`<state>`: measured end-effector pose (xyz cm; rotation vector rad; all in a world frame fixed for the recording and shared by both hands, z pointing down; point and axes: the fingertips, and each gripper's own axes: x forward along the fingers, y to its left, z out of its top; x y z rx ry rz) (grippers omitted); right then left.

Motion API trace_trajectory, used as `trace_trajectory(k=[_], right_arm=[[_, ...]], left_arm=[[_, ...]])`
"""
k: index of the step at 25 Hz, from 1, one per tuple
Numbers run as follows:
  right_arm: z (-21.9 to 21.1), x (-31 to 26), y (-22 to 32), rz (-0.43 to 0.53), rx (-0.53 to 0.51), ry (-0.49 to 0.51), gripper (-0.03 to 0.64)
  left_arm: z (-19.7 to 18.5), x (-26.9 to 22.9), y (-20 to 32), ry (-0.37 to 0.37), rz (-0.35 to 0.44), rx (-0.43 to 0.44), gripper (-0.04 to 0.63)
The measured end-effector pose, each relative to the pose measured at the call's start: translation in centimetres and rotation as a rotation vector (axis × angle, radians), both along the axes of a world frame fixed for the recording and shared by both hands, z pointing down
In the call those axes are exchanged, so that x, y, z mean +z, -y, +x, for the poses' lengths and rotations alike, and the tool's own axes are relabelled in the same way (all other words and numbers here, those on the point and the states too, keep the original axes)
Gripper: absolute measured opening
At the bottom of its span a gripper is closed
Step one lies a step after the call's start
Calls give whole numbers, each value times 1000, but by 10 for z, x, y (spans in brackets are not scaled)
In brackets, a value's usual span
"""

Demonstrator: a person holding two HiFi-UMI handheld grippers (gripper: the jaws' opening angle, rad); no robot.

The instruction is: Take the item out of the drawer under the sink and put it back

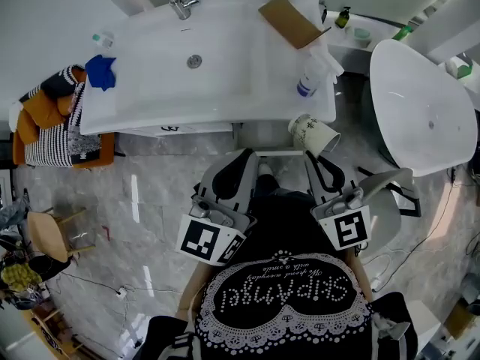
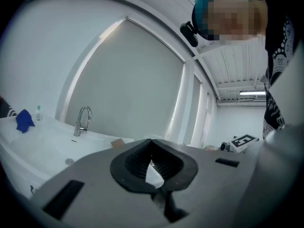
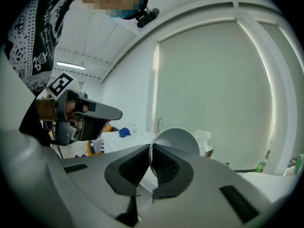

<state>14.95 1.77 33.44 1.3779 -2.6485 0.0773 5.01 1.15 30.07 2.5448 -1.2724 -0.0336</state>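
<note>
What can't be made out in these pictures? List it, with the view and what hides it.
- The drawer under the sink: head view, hidden by the sink's overhang, the left gripper and the right gripper; open or shut, cannot tell.
- Print on the paper cup: head view, too small to read; the right gripper view shows its open mouth.
- Label of the spray bottle: head view, too small.

White sink [image 1: 150,88]; bright blue cloth [image 1: 100,72]; brown cardboard [image 1: 289,19]; paper cup [image 1: 313,135] white w/ dark print; left gripper [image 1: 250,158] & right gripper [image 1: 309,156] grey, blk pads (marker cubes: blk-and-white squares); floor [image 1: 142,201] grey, marble-veined; person's top [image 1: 285,291] blk w/ white dotted lettering; folded cloths [image 1: 52,145] blk/white stripes + orange.
</note>
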Motion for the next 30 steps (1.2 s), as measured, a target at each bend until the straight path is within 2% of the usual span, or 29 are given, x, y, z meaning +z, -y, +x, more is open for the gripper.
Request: trace_trajectory(k=[8, 13, 23, 30], right_arm=[[0, 1, -1, 2, -6, -4, 26], [5, 1, -2, 6, 10, -5, 26], [8, 0, -4, 17, 24, -43, 26], [-9, 2, 9, 49, -46, -84, 26]], left_arm=[[4, 6, -1, 45, -14, -3, 4], [-3, 8, 4, -27, -26, -24, 5], [-24, 9, 10, -13, -27, -75, 5], [-45, 9, 8, -34, -32, -155, 5]])
